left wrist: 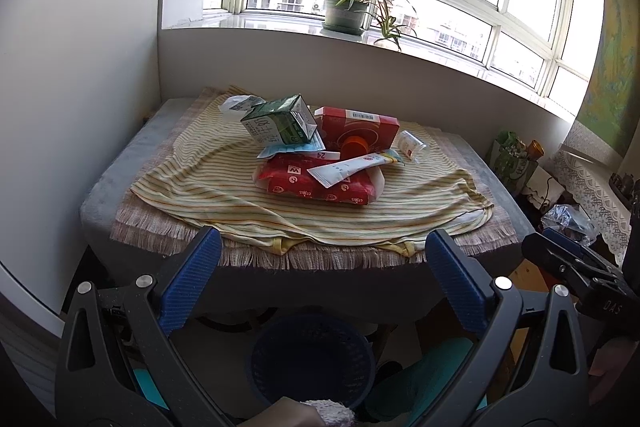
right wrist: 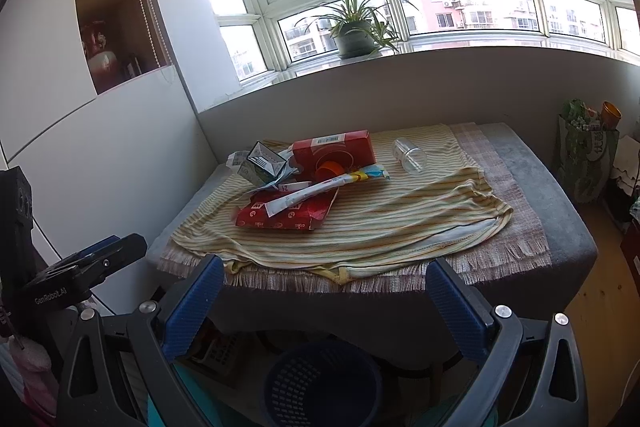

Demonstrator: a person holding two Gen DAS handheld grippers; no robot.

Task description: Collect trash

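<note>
Nothing looks collected yet: the dark mesh bin (right wrist: 320, 383) sits nearest, below the table (right wrist: 560, 227), apparently empty; left gripper (left wrist: 322, 279) and right gripper (right wrist: 324, 301) hover above it, jaws apart, holding nothing; beyond, all the trash (right wrist: 304, 179) lies piled on the table's striped cloth (right wrist: 400, 223)

A green milk carton (left wrist: 278, 121), red box (left wrist: 360, 129) and white tube (left wrist: 352, 167) are heaped on a red wrapper (left wrist: 320, 185). A clear cup (left wrist: 412, 145) is tipped to the right. A dark basket (right wrist: 320, 383) is stood near, below.
</note>
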